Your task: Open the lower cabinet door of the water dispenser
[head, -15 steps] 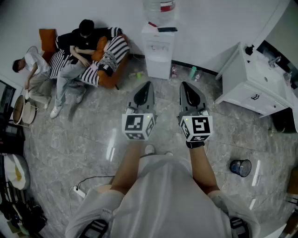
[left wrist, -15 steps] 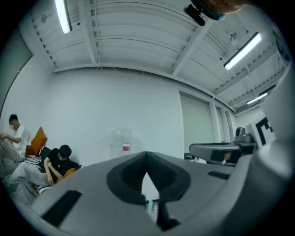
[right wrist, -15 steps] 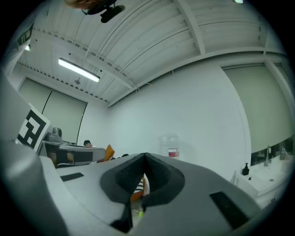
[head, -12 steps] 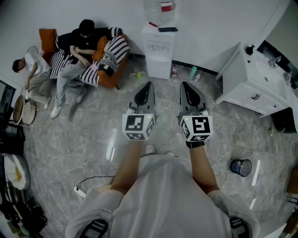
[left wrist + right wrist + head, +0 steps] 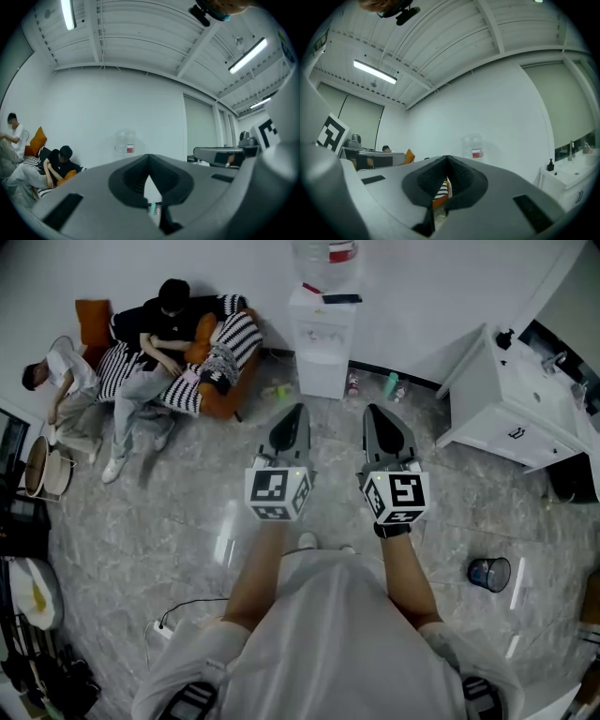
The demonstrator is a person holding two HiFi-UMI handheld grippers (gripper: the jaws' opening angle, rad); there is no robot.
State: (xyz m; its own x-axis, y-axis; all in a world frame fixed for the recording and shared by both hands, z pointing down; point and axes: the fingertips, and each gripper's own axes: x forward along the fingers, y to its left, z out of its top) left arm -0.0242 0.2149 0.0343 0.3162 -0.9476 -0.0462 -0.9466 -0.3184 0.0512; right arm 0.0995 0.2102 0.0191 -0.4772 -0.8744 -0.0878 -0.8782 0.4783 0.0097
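Observation:
The white water dispenser stands against the far wall with a clear bottle on top. Its lower cabinet door is closed. My left gripper and right gripper are held level, side by side, well short of the dispenser and pointing toward it. Both are shut with nothing between the jaws. In the left gripper view the jaws meet under the bottle. The right gripper view shows its jaws touching too, the bottle just to the right.
People sit on a striped sofa left of the dispenser. A white sink cabinet stands at the right. Small bottles sit on the floor beside the dispenser, a bin at the right, and a power strip at the lower left.
The view has shifted slightly. Both grippers keep the same pose, side by side and shut.

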